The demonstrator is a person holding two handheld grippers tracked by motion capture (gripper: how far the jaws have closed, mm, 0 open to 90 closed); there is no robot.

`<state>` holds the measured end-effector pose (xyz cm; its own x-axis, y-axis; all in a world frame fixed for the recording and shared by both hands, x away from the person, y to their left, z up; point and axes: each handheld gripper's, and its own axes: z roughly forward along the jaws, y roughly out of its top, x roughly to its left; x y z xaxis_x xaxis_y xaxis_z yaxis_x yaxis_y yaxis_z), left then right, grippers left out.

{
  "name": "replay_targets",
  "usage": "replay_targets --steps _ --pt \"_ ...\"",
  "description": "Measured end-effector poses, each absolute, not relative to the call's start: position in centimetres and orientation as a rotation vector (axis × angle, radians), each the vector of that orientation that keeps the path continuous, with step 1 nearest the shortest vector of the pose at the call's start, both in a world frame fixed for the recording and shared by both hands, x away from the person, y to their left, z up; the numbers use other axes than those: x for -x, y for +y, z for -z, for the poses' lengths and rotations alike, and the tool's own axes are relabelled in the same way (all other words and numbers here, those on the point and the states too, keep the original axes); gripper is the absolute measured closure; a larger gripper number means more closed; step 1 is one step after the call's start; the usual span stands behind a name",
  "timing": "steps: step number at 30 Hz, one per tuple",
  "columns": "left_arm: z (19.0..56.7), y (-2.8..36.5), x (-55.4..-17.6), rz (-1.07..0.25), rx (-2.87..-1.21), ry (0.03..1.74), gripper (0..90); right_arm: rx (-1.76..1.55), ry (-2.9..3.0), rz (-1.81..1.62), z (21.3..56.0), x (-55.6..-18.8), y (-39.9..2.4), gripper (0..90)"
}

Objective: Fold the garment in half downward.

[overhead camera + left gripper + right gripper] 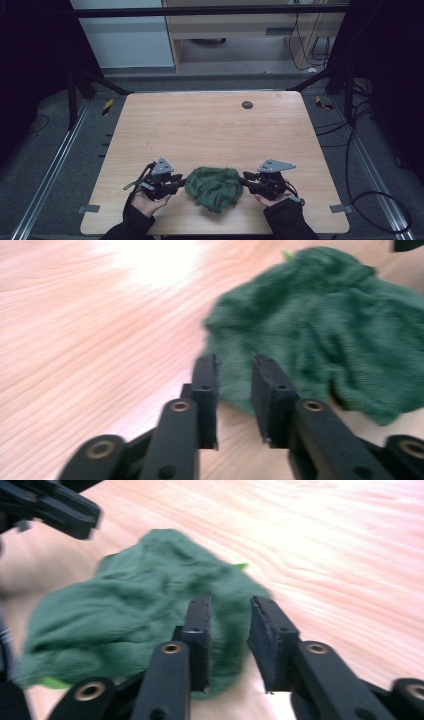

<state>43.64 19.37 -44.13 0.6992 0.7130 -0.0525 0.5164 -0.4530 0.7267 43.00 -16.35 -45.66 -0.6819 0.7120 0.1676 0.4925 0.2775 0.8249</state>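
Cloth: a green cloth point(214, 187) lies crumpled in a heap on the counter point(200, 130), near my edge, right between my two claws.

Left claw: my left claw point(181, 180) sits at the cloth's left side, jaws pointing in at it. In the left gripper view point(235, 375) the jaws stand a little apart, a clear gap between the pads, nothing pressed in them. The cloth's edge lies just beyond the tips; I hold none of it.

Right claw: my right claw point(243, 181) mirrors it at the cloth's right side. In the right gripper view point(231, 617) the jaws are parted about as much, with green showing through the gap from behind. The pads grip nothing.

Hands: my left hand point(146, 201) and right hand point(272, 198) are low on the counter's near edge, dark sleeves coming in from below.

Counter: pale wood, with a small dark disc point(247, 104) far off near the back edge, well apart from the cloth.

Sharpness: both gripper views are blurred, so the cloth's folds are hard to read.
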Motion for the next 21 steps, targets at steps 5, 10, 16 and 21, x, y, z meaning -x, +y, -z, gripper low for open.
replay_targets --steps 5,10,16,21 --pt "44.6 21.2 -44.1 -0.412 -2.130 1.004 58.7 -1.186 2.254 -1.341 45.8 -43.4 -18.0 60.4" --pt "44.9 23.2 -44.5 -0.459 -2.088 1.081 48.3 -1.235 2.193 -1.320 45.9 -43.6 -19.5 53.7" --pt "45.3 25.1 -45.0 -0.484 -2.056 1.131 38.0 -1.323 2.146 -1.279 46.4 -44.0 -21.4 46.9" --pt "46.0 26.7 -45.5 -0.494 -2.050 1.188 35.0 -1.373 2.112 -1.235 46.8 -44.4 -22.6 38.2"
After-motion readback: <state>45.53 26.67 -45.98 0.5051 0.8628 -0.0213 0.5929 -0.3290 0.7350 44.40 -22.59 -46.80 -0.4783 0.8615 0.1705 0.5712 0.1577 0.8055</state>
